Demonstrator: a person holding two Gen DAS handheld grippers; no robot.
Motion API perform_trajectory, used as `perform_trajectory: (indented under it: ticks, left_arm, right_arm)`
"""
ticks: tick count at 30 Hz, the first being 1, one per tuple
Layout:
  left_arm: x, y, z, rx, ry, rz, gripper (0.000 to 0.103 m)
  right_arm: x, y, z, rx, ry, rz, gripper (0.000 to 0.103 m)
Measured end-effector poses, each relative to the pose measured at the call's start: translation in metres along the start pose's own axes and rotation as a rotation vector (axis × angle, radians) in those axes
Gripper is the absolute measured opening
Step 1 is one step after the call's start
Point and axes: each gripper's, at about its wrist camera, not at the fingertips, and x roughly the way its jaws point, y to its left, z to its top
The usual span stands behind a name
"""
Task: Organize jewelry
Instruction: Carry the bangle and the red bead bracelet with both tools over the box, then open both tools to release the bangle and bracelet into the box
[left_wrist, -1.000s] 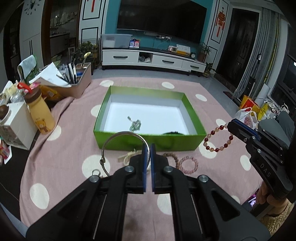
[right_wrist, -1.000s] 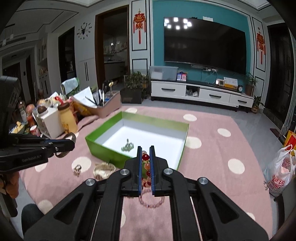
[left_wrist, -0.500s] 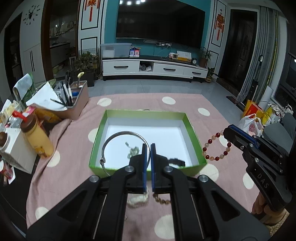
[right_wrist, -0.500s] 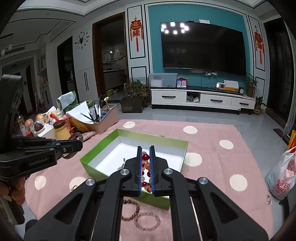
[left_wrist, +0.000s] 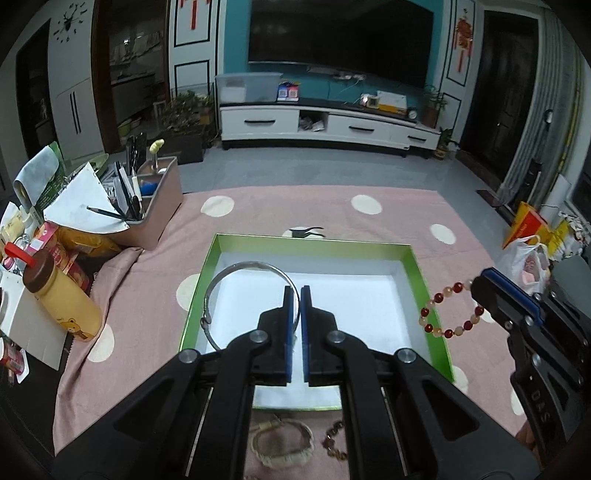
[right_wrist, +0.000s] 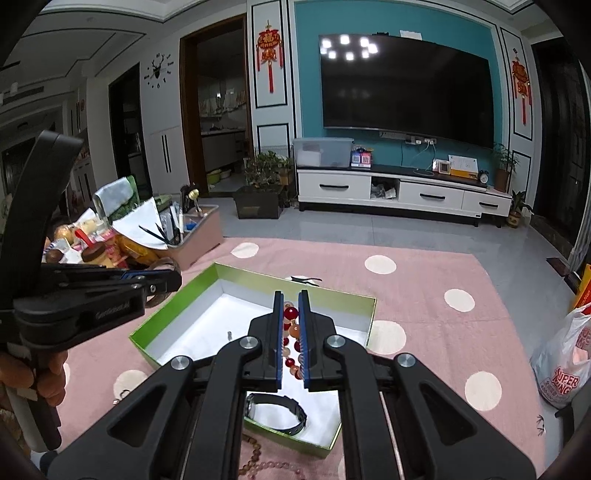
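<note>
- Left wrist view: my left gripper (left_wrist: 295, 291) was closed on a thin silver bangle (left_wrist: 236, 269), its two blue-lined fingers almost touching, and the bangle's loop arched out to the left of them.
- The bangle hung above the white floor of an open green box (left_wrist: 421, 273), which sat on a desk covered by a pink cloth with cream dots (left_wrist: 369, 206).
- At the right of that view, my right gripper (left_wrist: 480, 282) was clamped on a bracelet of red and pale beads (left_wrist: 448, 332), which dangled over the box's right rim.
- Right wrist view: the beads (right_wrist: 290, 314) sat pinched between the right gripper's narrowly parted fingers, above the box.
- A dark watch (right_wrist: 277, 410) lay inside the box (right_wrist: 295, 284), near its closest wall.
- On the cloth in front of the box lay a cream woven bracelet (left_wrist: 282, 443) and brownish bead strands (right_wrist: 258, 465).
- A yellow bottle (left_wrist: 62, 295) and a tan organiser (left_wrist: 162, 206) stood to the left.
</note>
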Motion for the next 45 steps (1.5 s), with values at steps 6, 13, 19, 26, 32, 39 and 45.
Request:
perform_trajectory:
  ticks: [6,13,19,26,32,39,45]
  left_arm:
    - [0.038,0.002,0.000,-0.001,0.059,0.027,0.003]
    - [0.070,0.003,-0.012,0.009,0.127,0.046,0.004]
    - [0.082,0.002,-0.020,0.018,0.161,0.058,0.007]
    - [0.065,0.000,-0.017,0.023,0.127,0.047,0.034]
    - [0.037,-0.004,-0.018,0.031,0.081,0.050,0.060]
    - [0.008,-0.008,-0.030,0.044,0.057,0.077,0.091]
    - [-0.013,-0.007,-0.049,0.032,0.064,0.053,0.096]
  right_arm:
    - [0.031,0.001,-0.003,-0.003,0.047,-0.001,0.007]
    - [0.057,0.005,-0.014,-0.023,0.105,-0.006,0.007]
    - [0.065,0.005,-0.020,-0.013,0.131,-0.007,0.008]
    - [0.053,0.002,-0.020,0.015,0.115,-0.003,0.028]
    - [0.031,0.002,-0.022,0.034,0.087,-0.001,0.047]
    - [0.000,0.003,-0.034,0.058,0.061,-0.019,0.078]
    - [-0.031,-0.002,-0.045,0.111,0.047,-0.020,0.088]
